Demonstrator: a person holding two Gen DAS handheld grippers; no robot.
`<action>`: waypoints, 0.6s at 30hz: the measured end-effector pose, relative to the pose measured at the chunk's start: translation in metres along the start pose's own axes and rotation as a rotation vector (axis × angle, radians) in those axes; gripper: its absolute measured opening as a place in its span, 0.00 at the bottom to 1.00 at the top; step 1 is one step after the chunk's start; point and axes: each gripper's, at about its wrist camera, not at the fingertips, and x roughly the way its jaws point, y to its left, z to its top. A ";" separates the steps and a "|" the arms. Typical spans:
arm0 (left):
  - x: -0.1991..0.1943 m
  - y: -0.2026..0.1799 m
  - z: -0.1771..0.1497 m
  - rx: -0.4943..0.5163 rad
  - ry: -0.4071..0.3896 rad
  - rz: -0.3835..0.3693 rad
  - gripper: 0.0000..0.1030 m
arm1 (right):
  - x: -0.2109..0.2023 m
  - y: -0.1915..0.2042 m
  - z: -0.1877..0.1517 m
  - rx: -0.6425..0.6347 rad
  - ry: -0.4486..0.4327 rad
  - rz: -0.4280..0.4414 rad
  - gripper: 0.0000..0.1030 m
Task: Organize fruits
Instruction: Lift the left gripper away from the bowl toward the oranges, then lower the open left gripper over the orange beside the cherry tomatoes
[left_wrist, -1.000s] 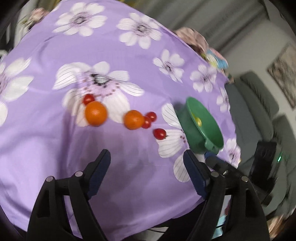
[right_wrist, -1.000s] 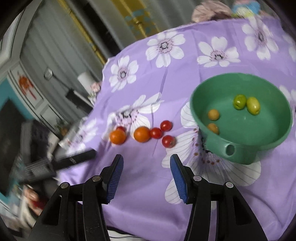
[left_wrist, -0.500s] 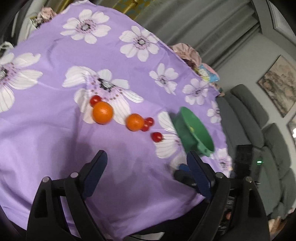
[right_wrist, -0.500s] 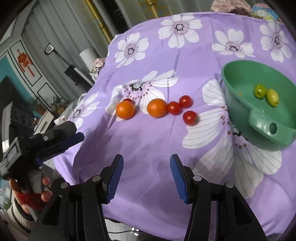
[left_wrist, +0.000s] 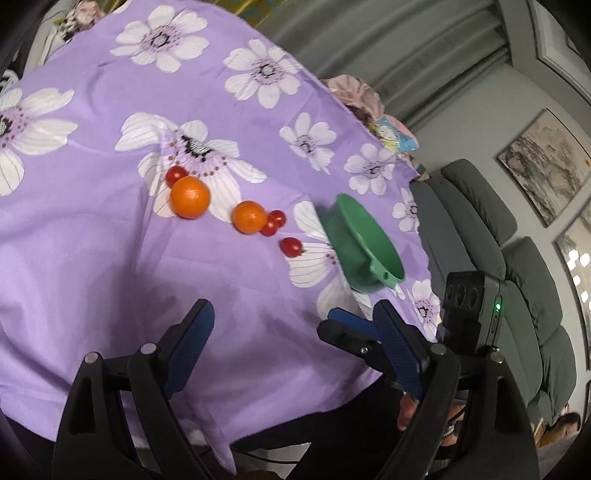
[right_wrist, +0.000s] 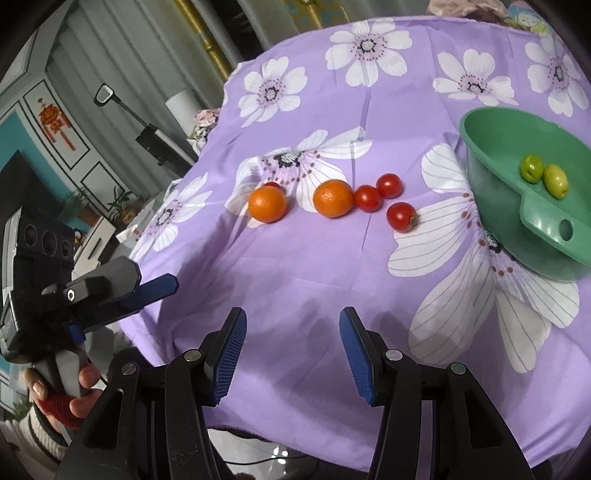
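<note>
Two round orange citrus fruits (right_wrist: 267, 204) and four small red cherry tomatoes (right_wrist: 401, 216) are lying in a loose row on the purple flower-printed tablecloth (right_wrist: 295, 266), left of the green plastic bowl (right_wrist: 491, 184). The bowl is holding two yellow-green fruits (right_wrist: 543, 175), perhaps more behind its wall. The left gripper (left_wrist: 293, 345) is hanging wide open and empty above the cloth. The right gripper (right_wrist: 291, 345) is standing partly open, gripping nothing.

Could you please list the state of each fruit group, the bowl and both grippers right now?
left gripper: open, empty.
right gripper: open, empty.
green bowl: upright, holding two green fruits.
oranges: two, loose on cloth.
cherry tomatoes: four, loose on cloth.
</note>
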 end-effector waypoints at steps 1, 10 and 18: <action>-0.004 -0.004 -0.002 0.016 -0.010 -0.001 0.85 | -0.003 0.003 0.000 -0.007 -0.007 -0.001 0.52; -0.024 -0.030 -0.007 0.127 -0.084 0.085 0.85 | -0.023 0.020 -0.006 -0.063 -0.055 -0.026 0.52; -0.038 -0.041 -0.008 0.171 -0.129 0.118 0.85 | -0.039 0.030 -0.001 -0.082 -0.120 -0.050 0.52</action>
